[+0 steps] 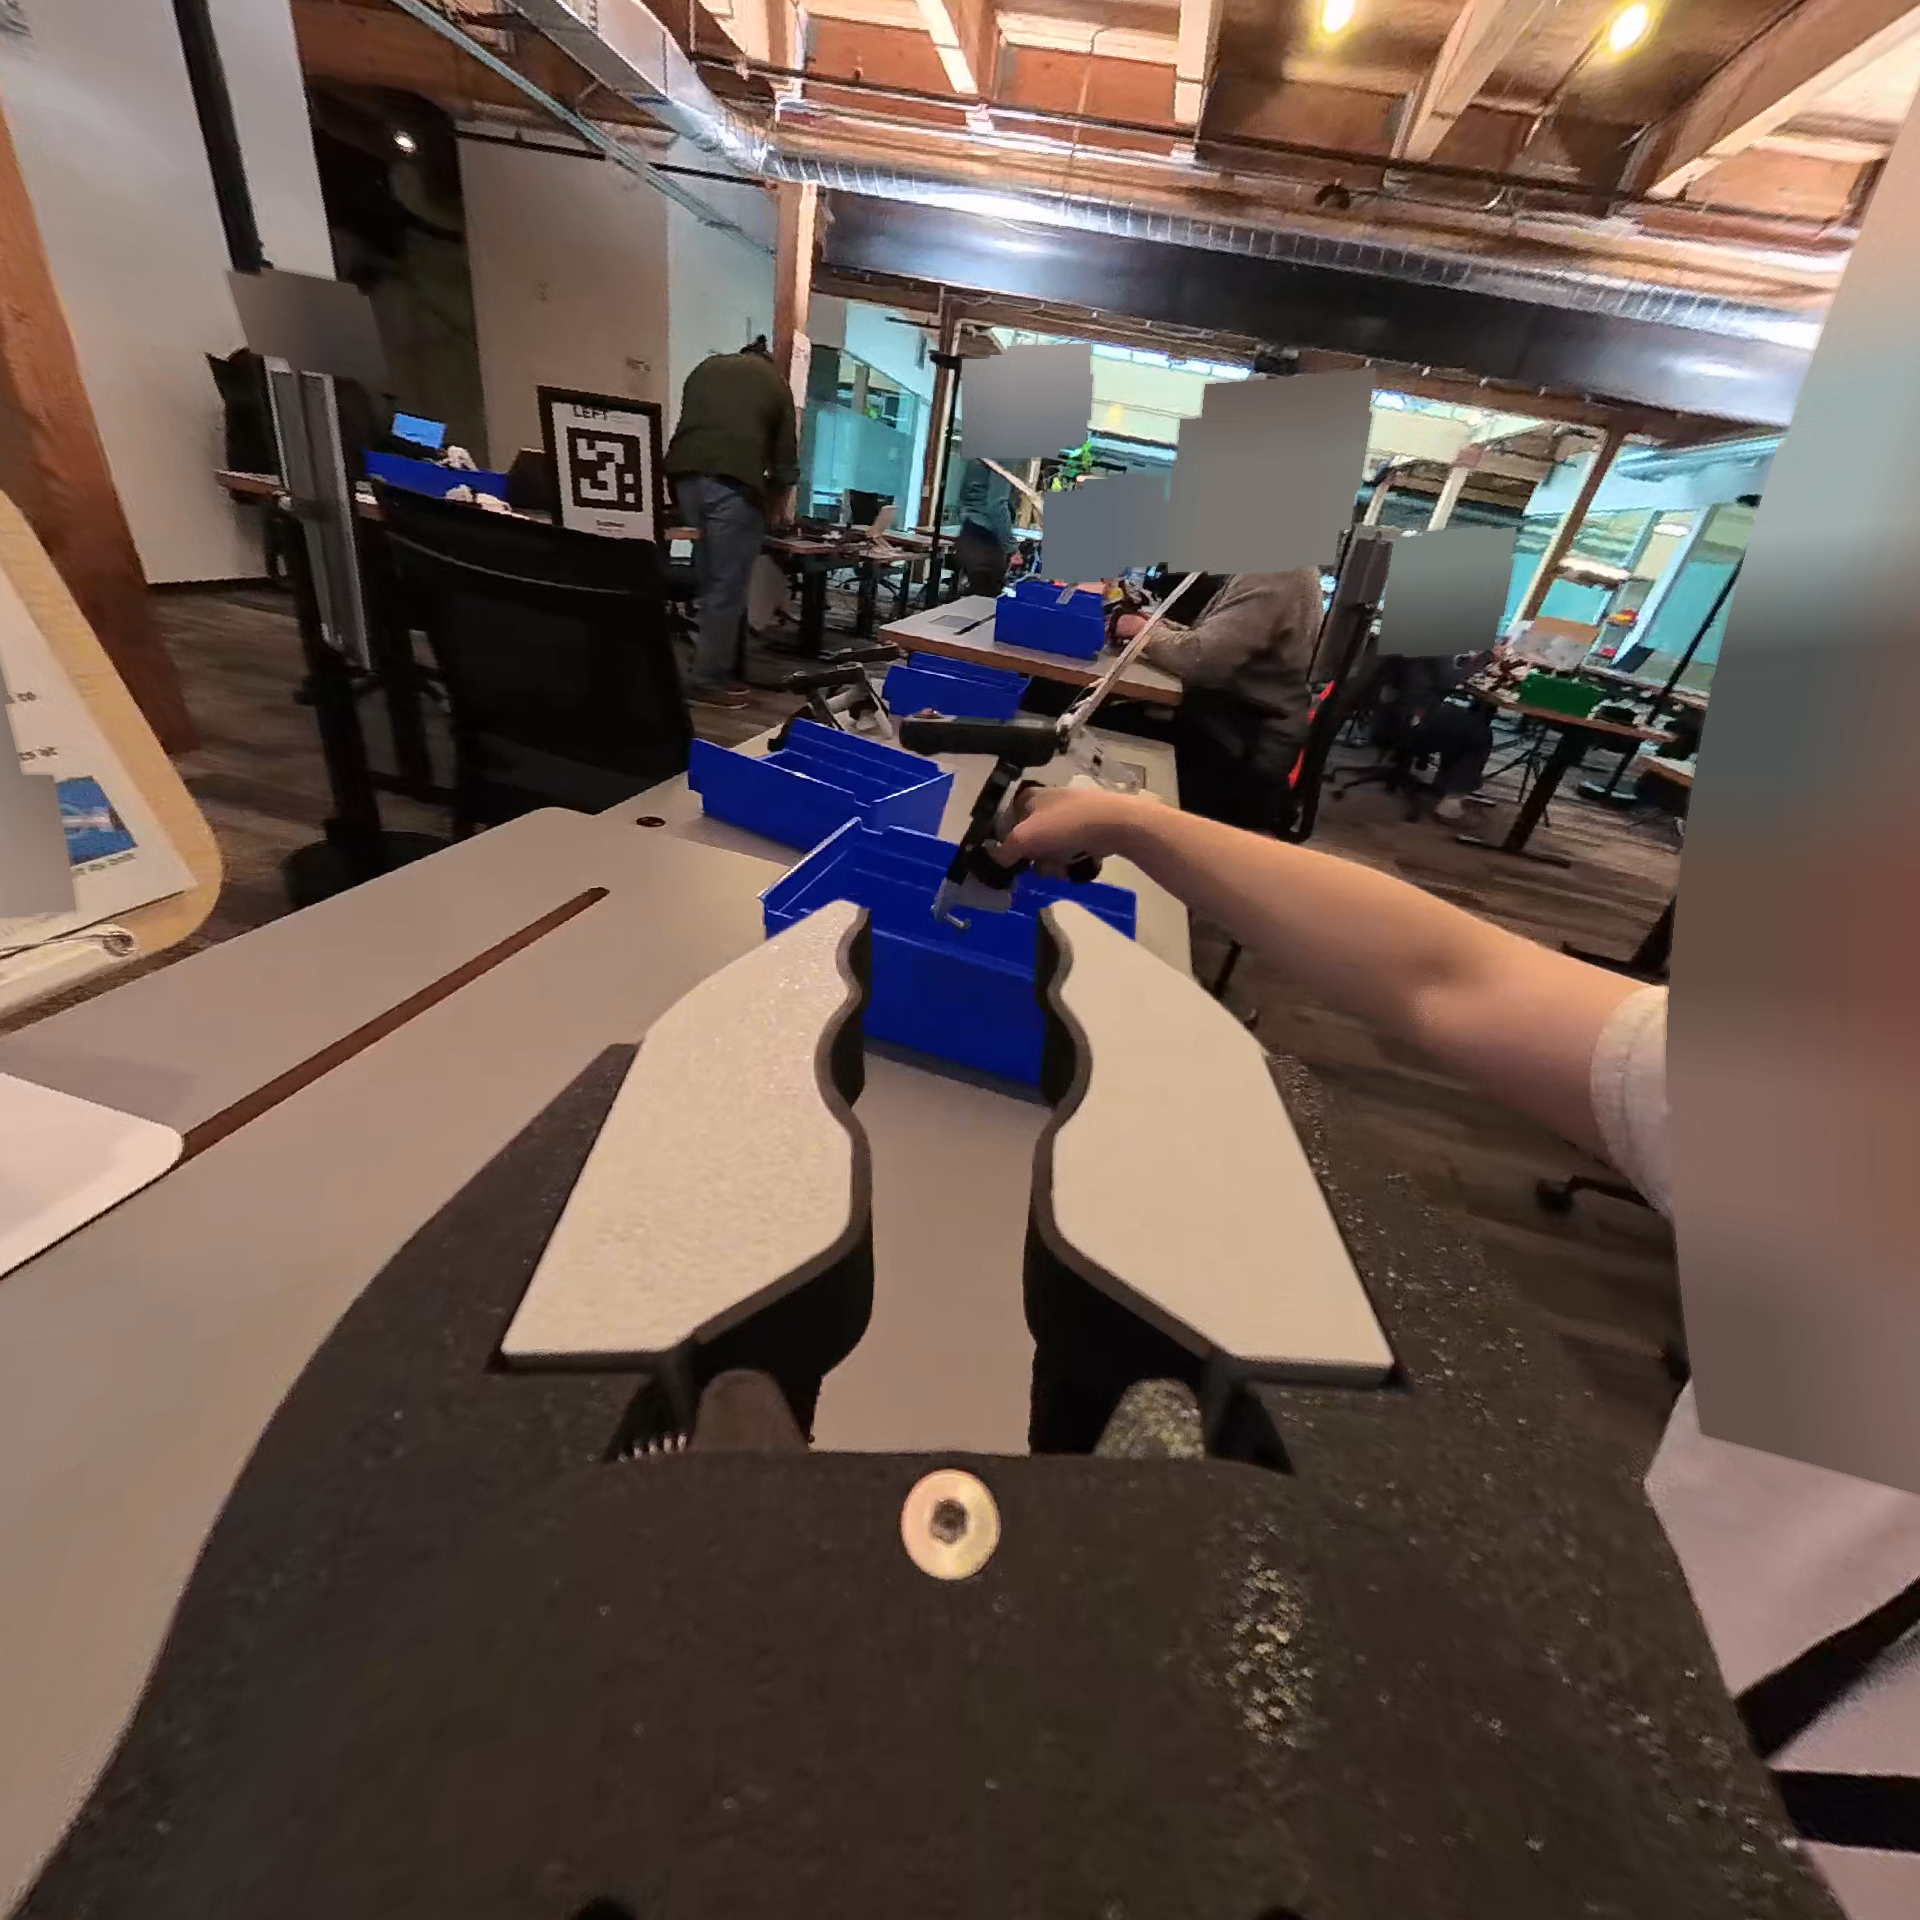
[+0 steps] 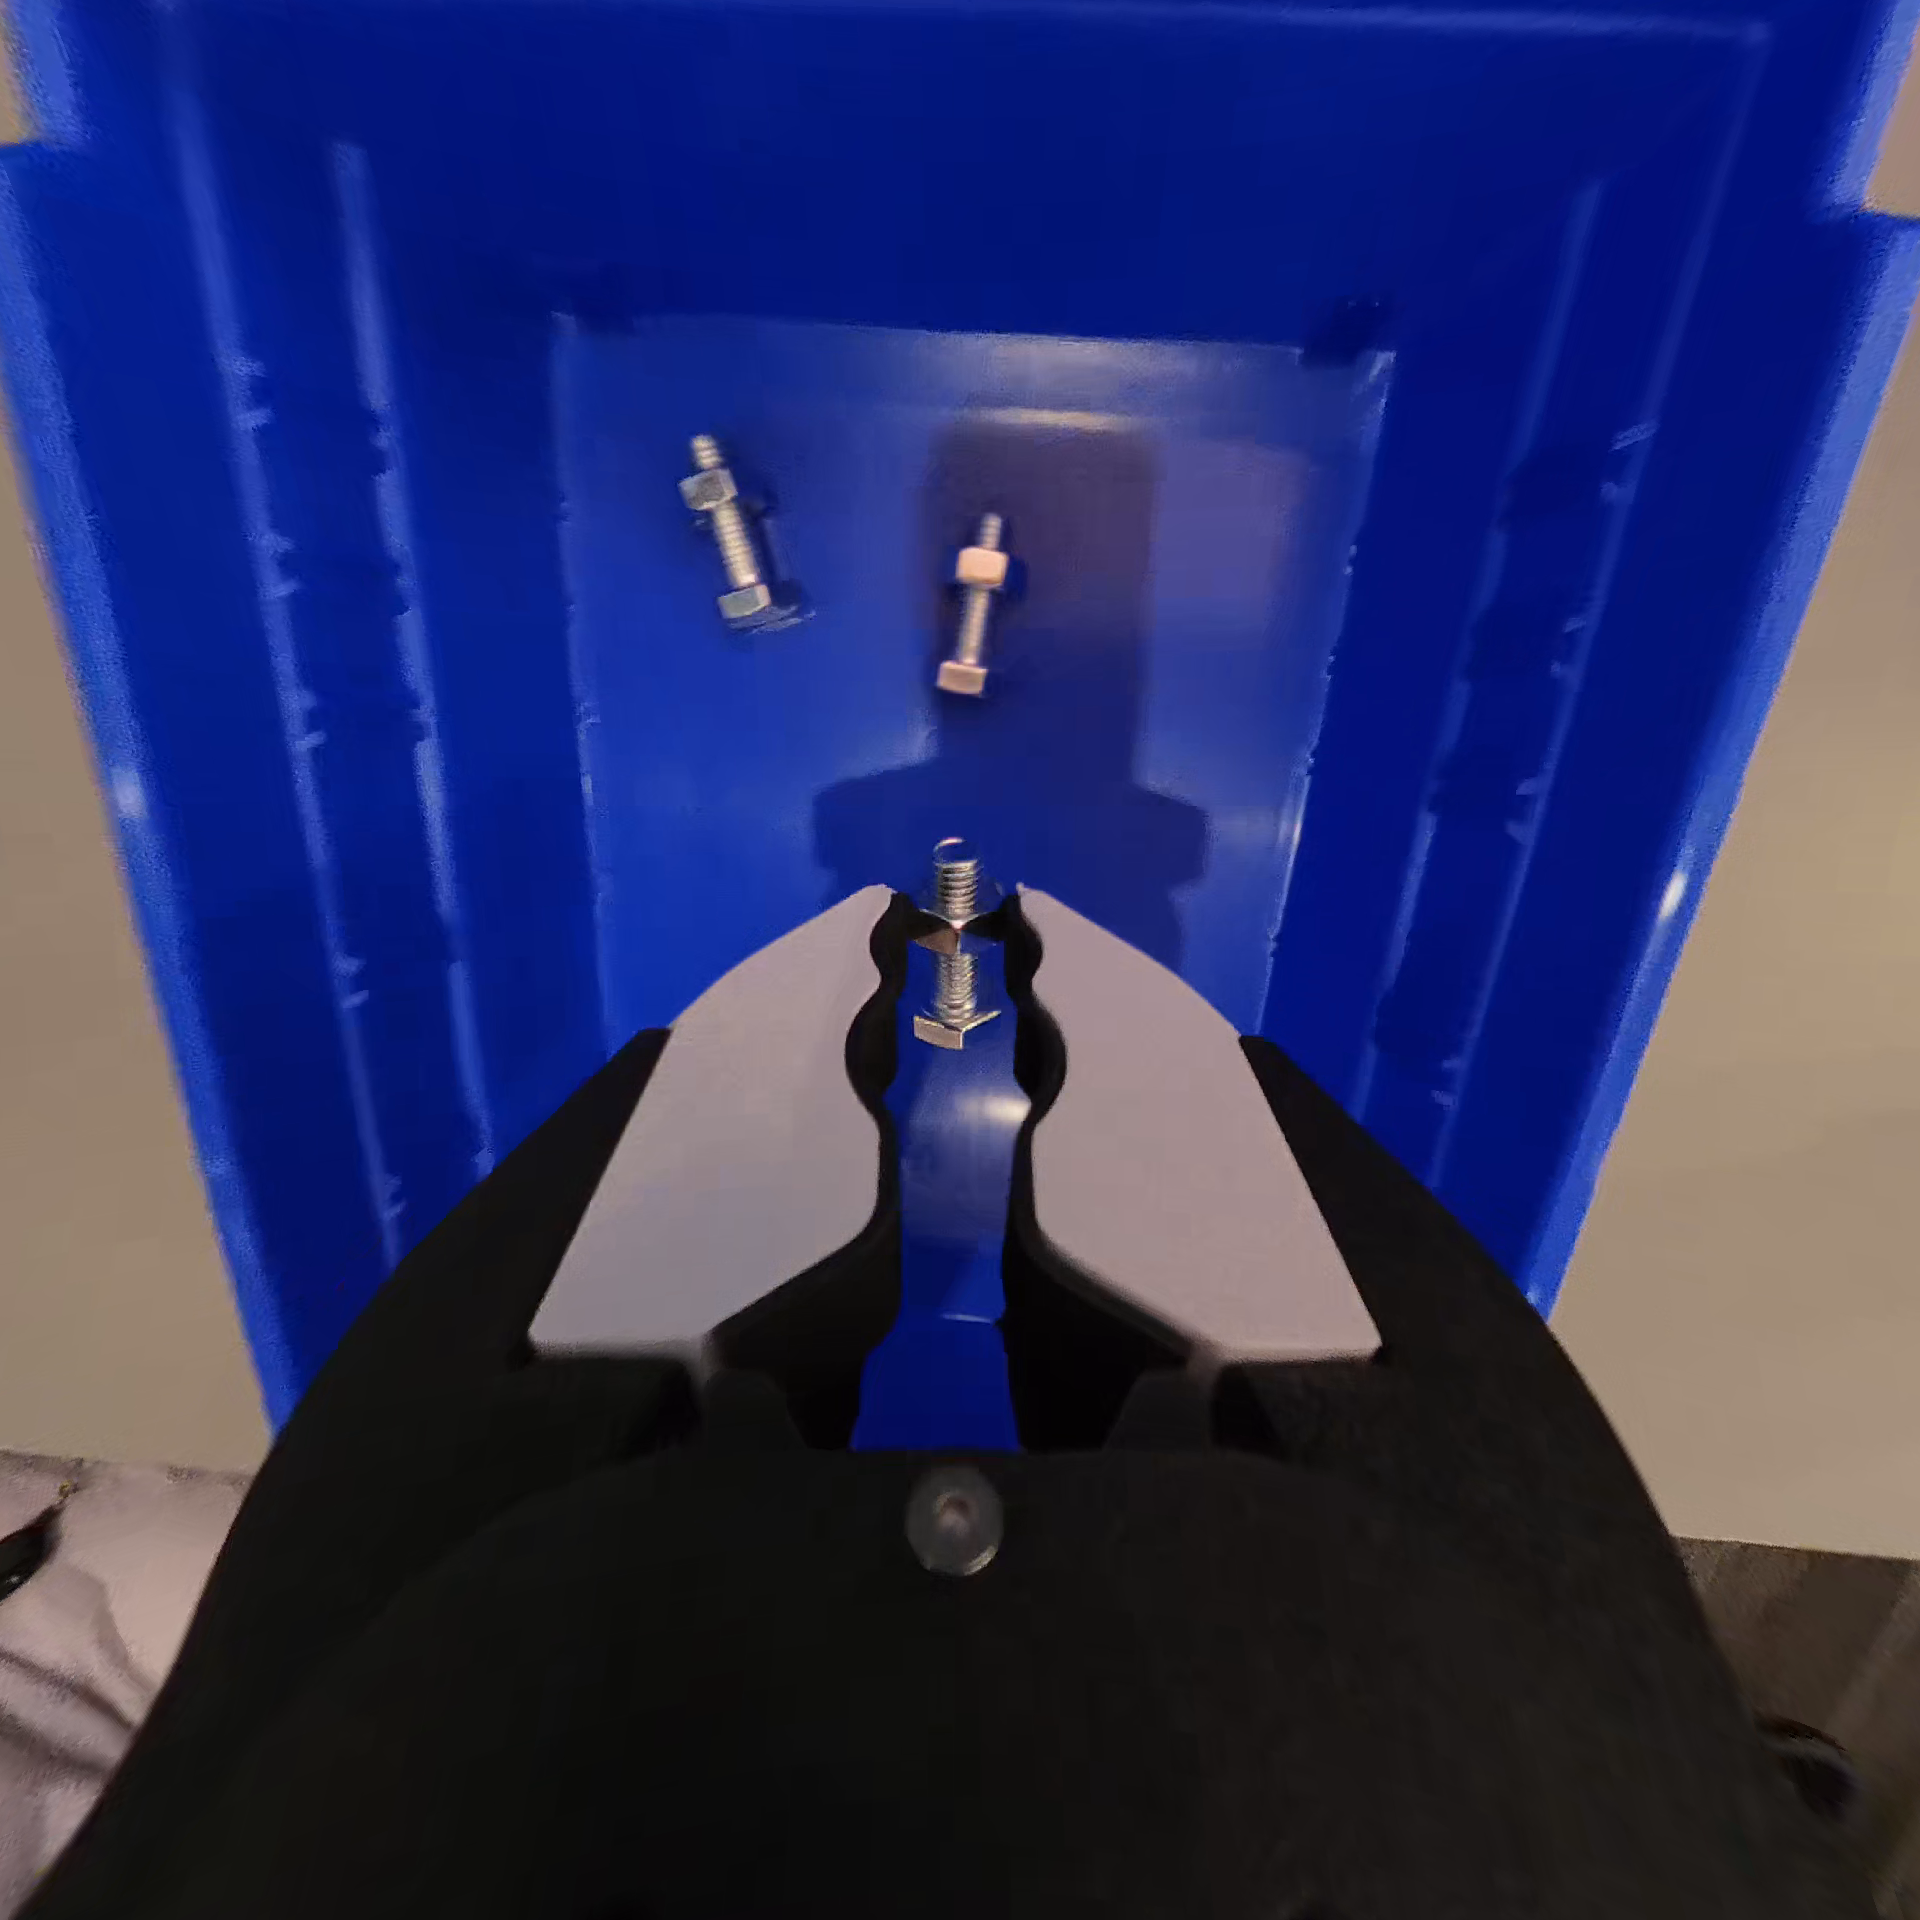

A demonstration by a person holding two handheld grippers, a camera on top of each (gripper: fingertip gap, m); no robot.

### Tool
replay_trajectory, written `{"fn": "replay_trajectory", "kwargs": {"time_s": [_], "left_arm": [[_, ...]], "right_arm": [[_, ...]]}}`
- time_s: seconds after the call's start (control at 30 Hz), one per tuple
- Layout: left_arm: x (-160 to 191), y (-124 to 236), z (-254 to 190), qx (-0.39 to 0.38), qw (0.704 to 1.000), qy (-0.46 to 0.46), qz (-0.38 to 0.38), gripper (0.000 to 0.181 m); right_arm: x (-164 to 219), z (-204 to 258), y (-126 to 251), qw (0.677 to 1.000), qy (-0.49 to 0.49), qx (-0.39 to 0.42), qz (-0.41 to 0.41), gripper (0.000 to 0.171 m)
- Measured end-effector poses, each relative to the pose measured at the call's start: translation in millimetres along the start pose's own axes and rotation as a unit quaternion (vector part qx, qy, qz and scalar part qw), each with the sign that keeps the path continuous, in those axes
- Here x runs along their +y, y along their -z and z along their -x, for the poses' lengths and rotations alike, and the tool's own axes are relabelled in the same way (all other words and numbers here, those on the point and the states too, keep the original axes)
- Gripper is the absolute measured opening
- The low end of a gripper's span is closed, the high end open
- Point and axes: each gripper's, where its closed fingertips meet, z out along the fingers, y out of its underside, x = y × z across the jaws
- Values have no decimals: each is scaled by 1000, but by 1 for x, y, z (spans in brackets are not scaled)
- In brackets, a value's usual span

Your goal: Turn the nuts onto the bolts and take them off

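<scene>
The bolt (image 2: 957, 961) with its nut (image 2: 954, 923) is clamped at the nut between the right gripper (image 2: 954, 909) tips, inside the blue bin (image 2: 1558, 623). Two assembled bolts (image 2: 732, 535) (image 2: 974, 608) lie deeper on the bin floor. The left gripper (image 1: 951, 977) is spread and empty, near the bin. Risk: the narrow tip grip may let the bolt pivot or drop.
</scene>
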Motion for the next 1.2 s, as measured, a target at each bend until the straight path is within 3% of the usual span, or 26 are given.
{"fn": "replay_trajectory", "kwargs": {"time_s": [0.37,0.9,0.97,1.07,1.2], "left_arm": [[16,-12,-3,4,999,-14,38,29],[14,-8,1,-6,999,-25,39,29],[12,-6,-1,-3,999,-23,36,29],[8,0,-2,-12,999,-30,30,29],[0,25,4,-82,994,-62,31,31]], "right_arm": [[-18,-35,-49,997,-28,28,59,17],[-25,-33,-56,999,-8,13,39,21],[-28,-35,-51,1000,-1,21,21,29],[-36,-30,-30,999,16,21,-29,27],[-51,-6,31,989,49,8,-142,24]]}}
